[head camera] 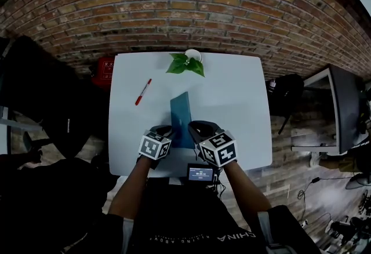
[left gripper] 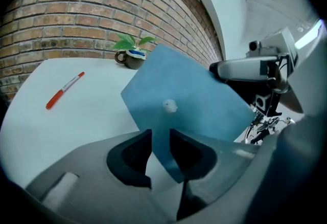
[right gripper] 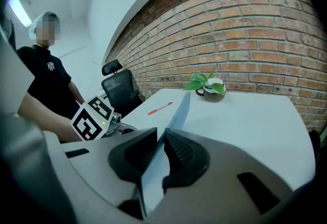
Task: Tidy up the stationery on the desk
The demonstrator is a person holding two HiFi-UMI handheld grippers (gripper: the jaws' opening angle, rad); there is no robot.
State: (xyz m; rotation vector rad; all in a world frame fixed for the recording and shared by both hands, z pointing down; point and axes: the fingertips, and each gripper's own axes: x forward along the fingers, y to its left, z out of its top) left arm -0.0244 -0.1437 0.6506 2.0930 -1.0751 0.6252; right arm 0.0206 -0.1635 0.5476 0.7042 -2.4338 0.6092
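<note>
One white desk (head camera: 243, 102) carries everything and is bare across most of its top. Over its near half the folder (head camera: 181, 113), thin and blue, is tipped up on edge rather than lying flat. Judging by the task, it is raised so it can be carried to a tidier spot or squared up. At the far edge a plant (head camera: 186, 63) in a mug sits out of the way, likely decoration and no part of the tidying. Left of the folder and well apart from it, a red pen (head camera: 143, 91) lies loose and slanted, not yet put away.

The right gripper (right gripper: 159, 147) is clamped on the folder's near edge, with its pads pressed on both faces of the thin sheet, and it seems to bear the weight. The left gripper (left gripper: 160, 138) has its jaws well apart. The folder's lower corner hangs in the gap and neither pad seems to press on it, so it looks ready to steady the folder rather than hold it.
</note>
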